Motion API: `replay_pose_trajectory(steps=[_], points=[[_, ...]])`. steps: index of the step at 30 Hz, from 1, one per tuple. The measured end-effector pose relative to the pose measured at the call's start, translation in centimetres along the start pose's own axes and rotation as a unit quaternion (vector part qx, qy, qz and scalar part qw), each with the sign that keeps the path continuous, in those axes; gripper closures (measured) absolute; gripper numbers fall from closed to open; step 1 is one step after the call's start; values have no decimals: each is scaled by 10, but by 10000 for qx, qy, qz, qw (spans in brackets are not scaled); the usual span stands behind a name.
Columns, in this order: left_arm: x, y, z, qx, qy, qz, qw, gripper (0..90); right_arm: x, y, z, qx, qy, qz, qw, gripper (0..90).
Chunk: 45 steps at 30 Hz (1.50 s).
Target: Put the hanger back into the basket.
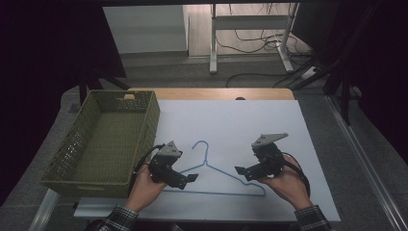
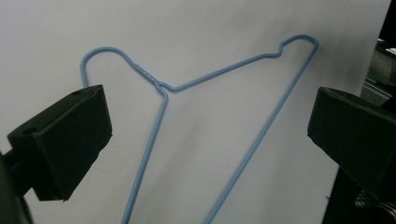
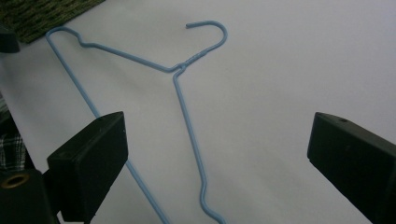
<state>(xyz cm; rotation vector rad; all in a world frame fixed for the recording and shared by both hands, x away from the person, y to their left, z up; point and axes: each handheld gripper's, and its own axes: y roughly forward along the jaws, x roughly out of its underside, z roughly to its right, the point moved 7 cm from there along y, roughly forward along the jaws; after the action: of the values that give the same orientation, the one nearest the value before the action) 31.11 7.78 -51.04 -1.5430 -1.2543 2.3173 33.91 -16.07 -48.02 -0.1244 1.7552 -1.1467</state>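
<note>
Hanger (image 1: 214,178): blue wire, lying flat on the white sheet of the table (image 1: 269,125), hook pointing away from me, long bottom bar nearest my body.
Where it sits: between my two hands, just right of the green basket (image 1: 62,161) but apart from it.
Left tool (image 1: 192,178): jaws spread wide, nothing between them; in the left gripper view the hanger's neck and left shoulder wire run through the gap between the jaws, farther off on the sheet.
Right tool (image 1: 239,170): jaws also spread wide and empty; it hangs above the hanger's right shoulder, the sloping wire running between the jaws in the right gripper view.
Contact: I judge neither tool touches the wire yet; both hover just above it.
Step in hand: the approach, as I read it, lining up both tools on the two shoulders before any grip.
Next move calls for: lowering each tool until a sloping wire lies squarely between its jaws, then closing.
Care needed: the wire is thin and flat against the sheet, so a jaw tip may have to slide under it or it will skid away.
Basket: empty as far as I can see, a likely place for the hanger.
</note>
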Motion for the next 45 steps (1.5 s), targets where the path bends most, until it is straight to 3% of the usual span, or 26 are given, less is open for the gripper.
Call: replay_pose_trajectory(steps=[10,16,21,25,29,32,38,40,45], points=[[3,20,-15,-143,-55,-31,9999,3,-12,37,-7,-69,-232,-254,9994,122],[7,25,-21,-143,-112,-59,9998,5,-17,56,-11,-272,-395,-279,9985,243],[11,29,-23,-164,-69,-108,9998,5,-14,74,-16,-382,-575,-421,9967,385],[13,29,-26,-165,-92,-119,9998,7,-8,91,-19,-411,-810,-606,9940,556],[15,29,-28,-142,-190,-93,9997,12,-3,103,-18,-449,-837,-701,9930,696],[15,30,-28,-127,-311,-130,9993,23,1,109,-17,-521,-900,-827,9911,743],[15,30,-25,-94,-269,-183,9994,32,7,119,-18,-546,-1082,-1004,9875,805],[15,31,-25,-65,-279,-191,9994,31,7,120,-19,-603,-1089,-1001,9872,851],[15,32,-28,-119,-375,-255,9989,43,8,119,-19,-642,-1152,-977,9864,862]])
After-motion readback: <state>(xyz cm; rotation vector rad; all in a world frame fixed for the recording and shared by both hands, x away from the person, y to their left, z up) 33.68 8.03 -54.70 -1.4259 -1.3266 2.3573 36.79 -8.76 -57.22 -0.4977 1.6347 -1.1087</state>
